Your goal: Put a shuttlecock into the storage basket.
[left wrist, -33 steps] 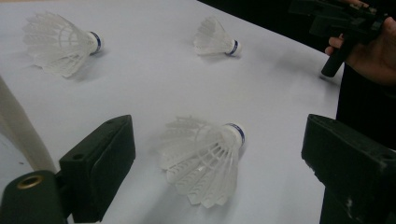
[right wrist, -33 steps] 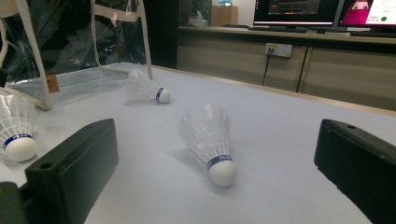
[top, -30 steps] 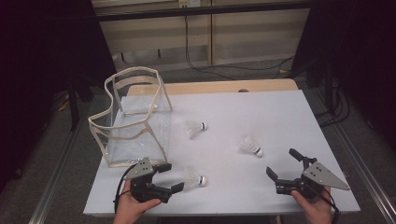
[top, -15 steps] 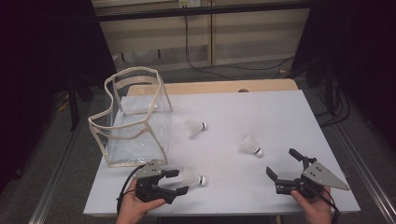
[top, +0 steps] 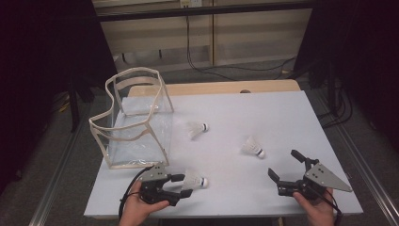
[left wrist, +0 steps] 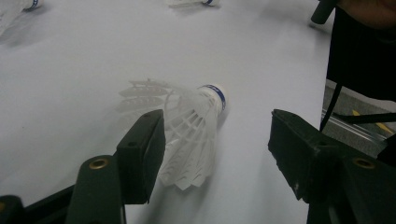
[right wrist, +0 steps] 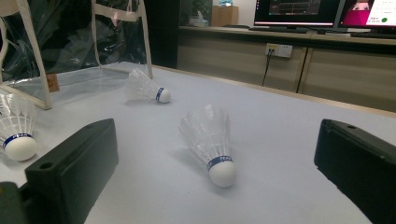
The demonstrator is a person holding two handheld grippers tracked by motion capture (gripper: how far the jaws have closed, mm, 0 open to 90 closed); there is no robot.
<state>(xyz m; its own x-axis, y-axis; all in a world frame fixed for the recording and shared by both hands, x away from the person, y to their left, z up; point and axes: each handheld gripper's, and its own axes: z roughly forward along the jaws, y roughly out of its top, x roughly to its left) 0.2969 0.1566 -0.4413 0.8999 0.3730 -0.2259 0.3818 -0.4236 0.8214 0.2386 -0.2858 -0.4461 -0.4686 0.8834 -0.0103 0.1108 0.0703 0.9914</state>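
White tabletop (top: 263, 113) carries three shuttlecocks and a clear plastic bag (top: 134, 122) with cream trim, standing open at the left rear; dark floor and cabinet fronts lie beyond the far edge

Left gripper (top: 184, 185) sits at the near left edge, held in the person's left hand (top: 141, 209). Its fingers are spread wide and lie either side of the nearest shuttlecock (top: 194, 179), which rests on its side on the tabletop with the cork pointing right. In the left gripper view the feather skirt of this shuttlecock (left wrist: 191, 135) lies close against the left finger (left wrist: 142, 154), while the right finger (left wrist: 299, 154) stands well apart from the cork; the fingers have no hold on it

Right gripper (top: 287, 167) rests at the near right edge in the right hand (top: 317, 209), fingers wide open and holding nothing. A second shuttlecock (top: 252, 147) lies near it, apart from the fingers, and shows between them in the right gripper view (right wrist: 210, 140)

A third shuttlecock (top: 196, 128) lies mid-table, just beside the bag
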